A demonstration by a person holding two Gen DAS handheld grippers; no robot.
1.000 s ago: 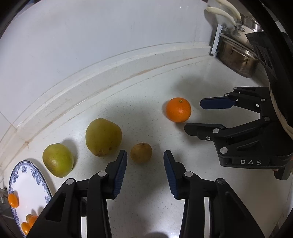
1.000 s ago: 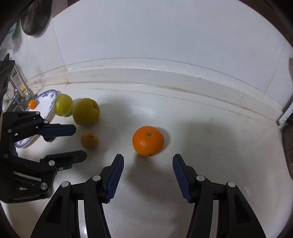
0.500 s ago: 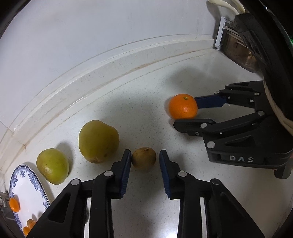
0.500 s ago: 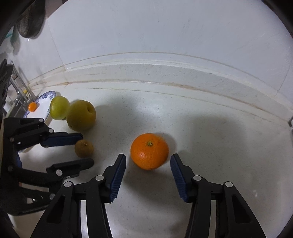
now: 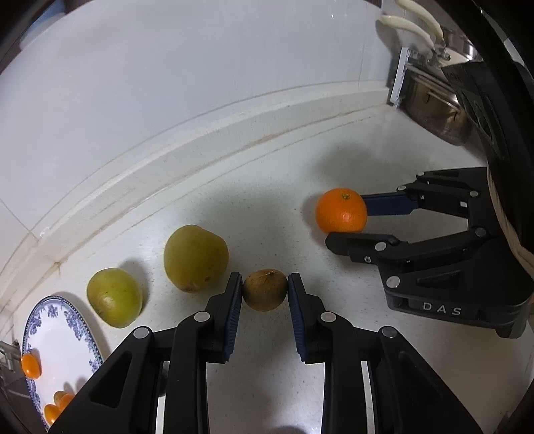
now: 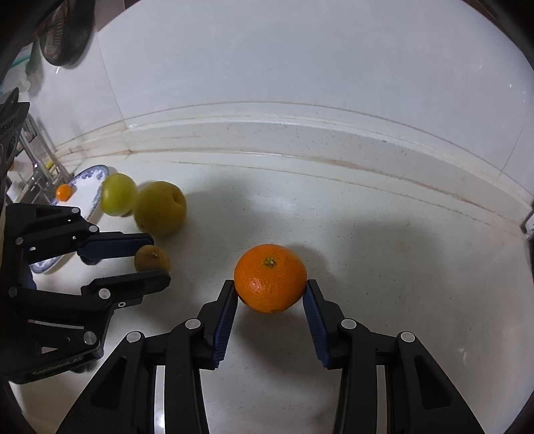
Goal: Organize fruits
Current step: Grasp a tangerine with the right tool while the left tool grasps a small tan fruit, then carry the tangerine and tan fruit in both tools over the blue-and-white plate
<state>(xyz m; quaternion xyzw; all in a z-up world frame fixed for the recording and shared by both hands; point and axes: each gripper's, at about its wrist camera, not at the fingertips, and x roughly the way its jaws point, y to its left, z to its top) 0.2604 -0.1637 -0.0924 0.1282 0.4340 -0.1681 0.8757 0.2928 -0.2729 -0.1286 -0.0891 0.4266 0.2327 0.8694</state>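
My left gripper (image 5: pixel 265 289) is shut on a small brown fruit (image 5: pixel 265 289) that rests on the white counter; it also shows in the right wrist view (image 6: pixel 152 258). My right gripper (image 6: pixel 270 287) is shut on an orange (image 6: pixel 270 277), also on the counter, and it shows in the left wrist view (image 5: pixel 341 210) too. A large yellow-green pear (image 5: pixel 195 257) and a smaller green fruit (image 5: pixel 114 297) lie left of the brown fruit. A blue-and-white plate (image 5: pixel 63 337) at the far left holds several small orange fruits (image 5: pixel 30 365).
The counter (image 6: pixel 383 267) ends at a raised white backsplash (image 6: pixel 300 127). A metal pot and a rack (image 5: pixel 437 110) stand at the far right in the left wrist view. A wire dish rack (image 6: pixel 36 167) stands behind the plate. A dark cloth (image 6: pixel 63 30) hangs at the upper left.
Both grippers moved forward and closed: the left one around the brown fruit, the right one around the orange. The fruits stayed on the counter.
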